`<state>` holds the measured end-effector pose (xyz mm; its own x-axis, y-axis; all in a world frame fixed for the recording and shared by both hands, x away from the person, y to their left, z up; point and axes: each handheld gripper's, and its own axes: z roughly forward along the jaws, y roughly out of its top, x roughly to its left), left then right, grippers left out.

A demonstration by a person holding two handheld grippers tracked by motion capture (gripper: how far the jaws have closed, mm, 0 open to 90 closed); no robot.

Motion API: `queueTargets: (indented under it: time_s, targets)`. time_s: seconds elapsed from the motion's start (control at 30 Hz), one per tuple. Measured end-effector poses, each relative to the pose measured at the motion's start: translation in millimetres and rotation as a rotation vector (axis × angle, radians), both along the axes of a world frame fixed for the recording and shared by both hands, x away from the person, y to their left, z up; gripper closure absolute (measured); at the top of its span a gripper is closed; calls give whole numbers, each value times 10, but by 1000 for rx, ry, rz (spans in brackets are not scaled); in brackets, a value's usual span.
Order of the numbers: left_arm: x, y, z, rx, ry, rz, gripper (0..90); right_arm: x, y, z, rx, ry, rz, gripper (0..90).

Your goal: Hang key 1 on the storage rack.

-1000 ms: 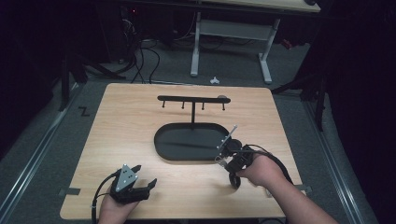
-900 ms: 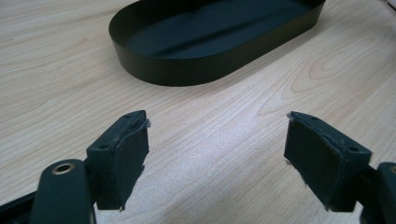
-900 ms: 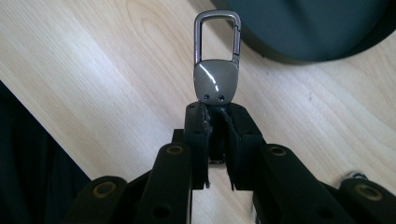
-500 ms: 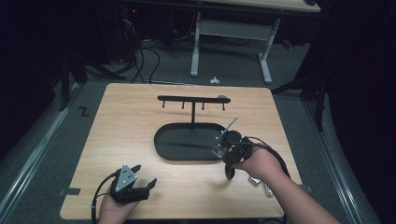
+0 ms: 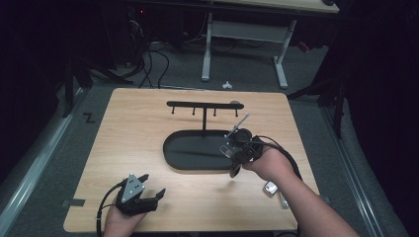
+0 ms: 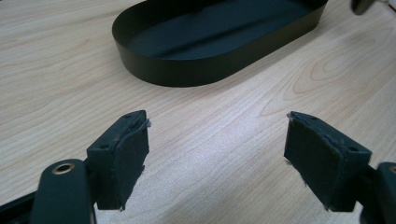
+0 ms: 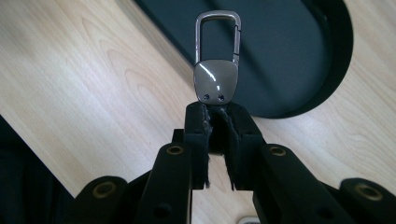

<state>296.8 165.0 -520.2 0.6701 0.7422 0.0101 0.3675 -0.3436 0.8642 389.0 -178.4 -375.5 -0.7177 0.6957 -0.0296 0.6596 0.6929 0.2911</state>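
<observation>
My right gripper is shut on the lower end of a silver carabiner key clip, whose loop points away from the jaws. In the high view this gripper hangs over the right end of the black oval tray, and the clip slants up toward the hook bar of the black stand. My left gripper rests open at the table's front left. In the left gripper view its jaws stand wide apart with bare wood between them and the tray ahead.
A small silver item and a thin metal piece lie on the table beside the right forearm. The stand's post rises from the tray's back edge. A desk frame and cables stand on the floor beyond the table.
My right gripper has risen and moved away from the person with the clip, over the tray's right end and closer to the hook bar. The left gripper has stayed put.
</observation>
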Motion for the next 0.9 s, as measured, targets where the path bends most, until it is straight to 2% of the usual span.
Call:
queueTargets:
  time_s: [0.3, 0.47, 0.9]
  targets:
    - [0, 2, 0, -3, -1, -1, 225, 114, 43, 116, 4, -30, -18, 804]
    - [-1, 7, -1, -6, -1, 0, 225, 179, 53, 197, 28, -53, -45, 805]
    - [-1, 3, -3, 0, 1, -4, 226, 339, 116, 370, 44, -103, -69, 805]
